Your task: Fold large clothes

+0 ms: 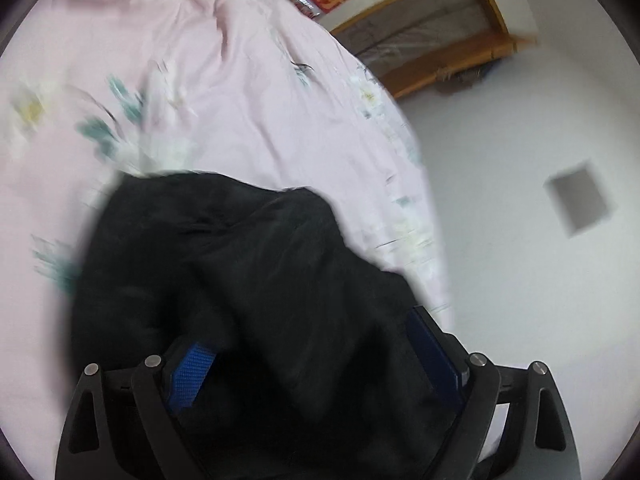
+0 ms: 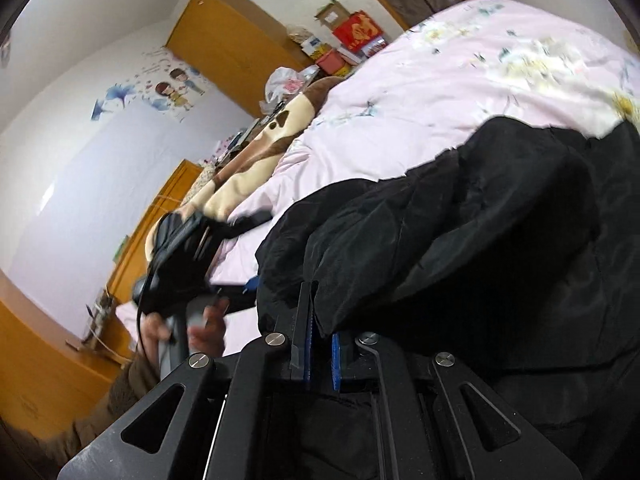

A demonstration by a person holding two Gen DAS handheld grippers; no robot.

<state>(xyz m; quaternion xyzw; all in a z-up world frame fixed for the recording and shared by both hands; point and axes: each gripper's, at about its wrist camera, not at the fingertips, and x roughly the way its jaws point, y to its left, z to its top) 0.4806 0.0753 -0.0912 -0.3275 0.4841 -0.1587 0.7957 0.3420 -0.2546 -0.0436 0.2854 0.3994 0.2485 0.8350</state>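
Note:
A large black garment lies bunched on the pink flowered bedspread. In the left wrist view my left gripper stands open; its blue pads are wide apart, their faces are bare, and black cloth is heaped between them. In the right wrist view my right gripper is shut on an edge of the black garment, which rises in a fold over the fingers. Further left in that view a hand holds the left gripper at the garment's other side.
The bed's edge drops to a pale floor with a dark tile. A brown and cream blanket lies at the head of the bed. Wooden cabinets and red boxes stand along the wall.

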